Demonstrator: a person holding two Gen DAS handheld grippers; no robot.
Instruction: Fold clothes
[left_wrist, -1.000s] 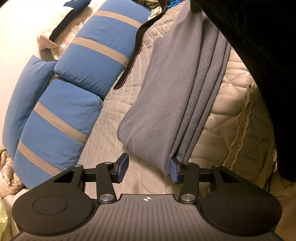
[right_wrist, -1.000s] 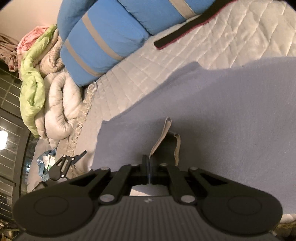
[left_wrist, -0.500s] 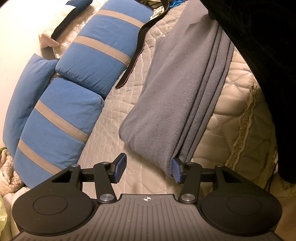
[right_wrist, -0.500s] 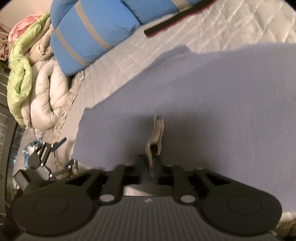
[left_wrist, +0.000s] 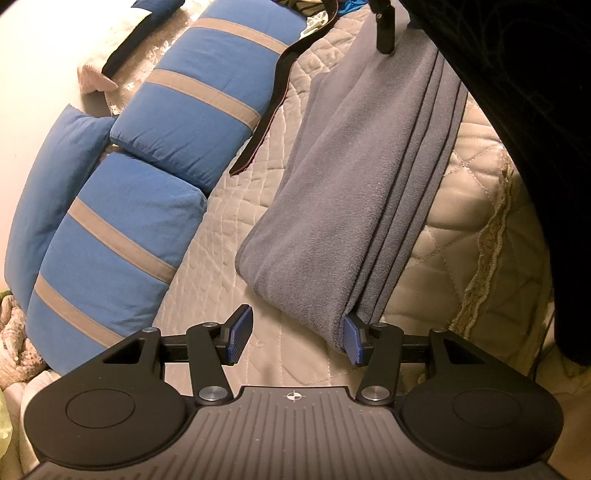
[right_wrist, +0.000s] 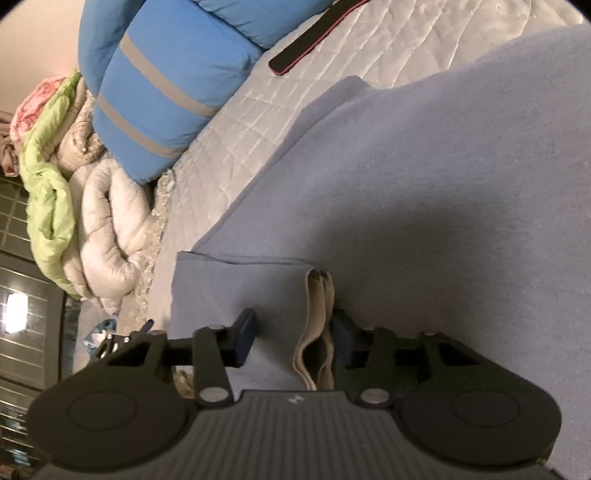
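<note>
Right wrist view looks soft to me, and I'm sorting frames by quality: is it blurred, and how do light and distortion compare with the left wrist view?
Right wrist view: mildly motion-blurred, dark shadow on the grey blanket, window glare at left. Left wrist view: sharp, warm light, strong fisheye bending of the blue pillows, black occlusion top right.

Three blue pillows (left_wrist: 184, 107) lie along the bed, two of them crossed by grey stripes. One grey fleece garment (left_wrist: 354, 192) sits folded on the one quilted bedspread (left_wrist: 221, 229). One dark belt (left_wrist: 273, 107) lies beside it. One beige tag (right_wrist: 317, 328) shows on the fleece. One green blanket (right_wrist: 48, 192) and one white duvet (right_wrist: 107, 236) are bundled at the side.
</note>
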